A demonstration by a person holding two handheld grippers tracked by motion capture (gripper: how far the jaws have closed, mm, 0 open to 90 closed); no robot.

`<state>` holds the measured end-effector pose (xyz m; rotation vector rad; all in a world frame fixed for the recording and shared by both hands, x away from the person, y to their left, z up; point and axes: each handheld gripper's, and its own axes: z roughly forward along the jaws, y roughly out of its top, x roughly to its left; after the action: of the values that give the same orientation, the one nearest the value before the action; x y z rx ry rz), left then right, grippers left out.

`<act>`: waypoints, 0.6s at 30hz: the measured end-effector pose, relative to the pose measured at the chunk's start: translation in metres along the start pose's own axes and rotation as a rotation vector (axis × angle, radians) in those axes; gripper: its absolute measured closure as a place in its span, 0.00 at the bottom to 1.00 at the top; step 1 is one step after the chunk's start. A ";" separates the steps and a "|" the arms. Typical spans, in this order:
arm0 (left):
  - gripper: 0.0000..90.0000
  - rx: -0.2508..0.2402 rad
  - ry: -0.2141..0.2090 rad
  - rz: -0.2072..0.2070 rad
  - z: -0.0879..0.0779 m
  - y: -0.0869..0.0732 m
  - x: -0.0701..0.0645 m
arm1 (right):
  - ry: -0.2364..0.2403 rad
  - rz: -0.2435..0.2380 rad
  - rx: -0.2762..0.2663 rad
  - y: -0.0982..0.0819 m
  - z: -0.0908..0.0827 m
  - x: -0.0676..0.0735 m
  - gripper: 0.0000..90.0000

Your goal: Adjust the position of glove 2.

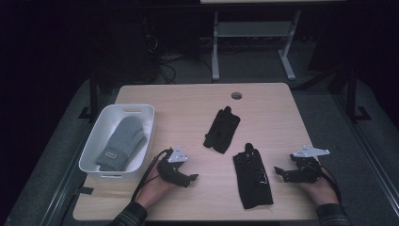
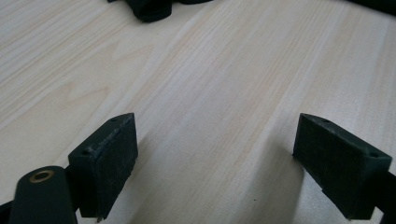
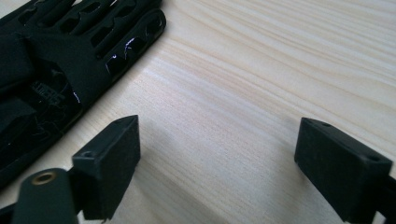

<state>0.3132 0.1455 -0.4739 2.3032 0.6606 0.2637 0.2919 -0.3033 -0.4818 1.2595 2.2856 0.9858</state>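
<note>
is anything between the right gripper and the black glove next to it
Nothing visible. The right gripper sits open on the table, and only bare wood lies between its fingers and the near black glove. The other black glove lies farther off.

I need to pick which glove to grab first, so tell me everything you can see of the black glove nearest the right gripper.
The black glove lies flat on the wooden table, fingers pointing away from the person, cuff near the front edge. It looks like dark fabric with glossy ribbed pads along the fingers and faint lettering on the back. Nothing rests on it; the open right gripper sits beside it without touching.
</note>
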 end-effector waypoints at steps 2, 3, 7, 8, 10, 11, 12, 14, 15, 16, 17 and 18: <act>0.15 0.012 0.000 -0.011 0.000 0.005 0.002 | 0.004 0.001 -0.007 -0.001 0.001 0.000 0.14; 0.15 0.002 -0.003 -0.019 -0.001 0.007 0.004 | 0.004 0.001 -0.007 -0.001 0.001 0.000 0.14; 0.18 -0.031 -0.002 -0.045 -0.002 0.021 0.009 | -0.001 0.006 -0.003 -0.001 0.001 0.000 0.12; 0.21 -0.038 -0.001 -0.048 -0.002 0.024 0.009 | -0.001 0.006 -0.003 -0.001 0.001 0.000 0.12; 0.25 -0.045 0.007 -0.046 0.000 0.030 0.011 | -0.001 0.006 -0.003 -0.001 0.001 0.000 0.12; 0.28 -0.045 0.004 -0.052 0.000 0.033 0.012 | -0.001 0.006 -0.003 -0.001 0.001 0.001 0.12; 0.35 -0.049 0.001 -0.056 0.001 0.037 0.013 | -0.001 0.006 -0.003 -0.001 0.001 0.001 0.12; 0.45 -0.049 -0.007 -0.070 0.004 0.045 0.017 | -0.001 0.006 -0.002 -0.001 0.001 0.001 0.12; 0.51 -0.050 -0.014 -0.076 0.005 0.049 0.019 | -0.001 0.006 -0.003 -0.001 0.001 0.001 0.12; 0.57 -0.051 -0.020 -0.077 0.007 0.055 0.023 | -0.001 0.007 -0.003 -0.001 0.001 0.001 0.12; 0.63 -0.054 -0.026 -0.080 0.008 0.059 0.025 | -0.001 0.006 -0.003 -0.001 0.001 0.001 0.12; 0.70 -0.060 -0.029 -0.085 0.009 0.062 0.027 | -0.001 0.007 -0.003 -0.001 0.001 0.001 0.12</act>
<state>0.3627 0.1164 -0.4378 2.2113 0.7245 0.2067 0.2918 -0.3026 -0.4829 1.2671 2.2798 0.9897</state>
